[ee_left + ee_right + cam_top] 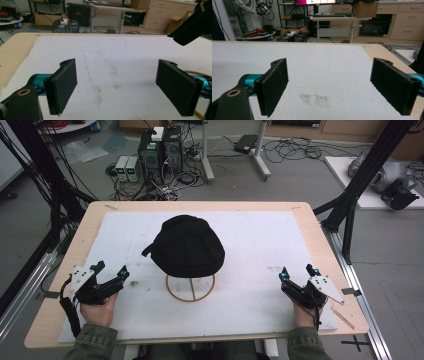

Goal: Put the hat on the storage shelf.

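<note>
The black cap (188,246) sat on a wooden wire-like stand (190,287) near the middle of the white sheet (260,245) that covered the bench (90,220), well apart from both tools. The left hand-held gripper (111,273) rested at the near left of the sheet with its jaws wide and nothing between them, and the right hand-held gripper (298,271) rested at the near right, equally wide and empty. Judging from this, the step in hand was the first reach for the cap. To do it well, each tool would best come in level from its own side and take the soft edge low down, so that the light stand was not tipped. The strap at the cap's left looked loose, though the high view was too coarse to be sure.
</note>
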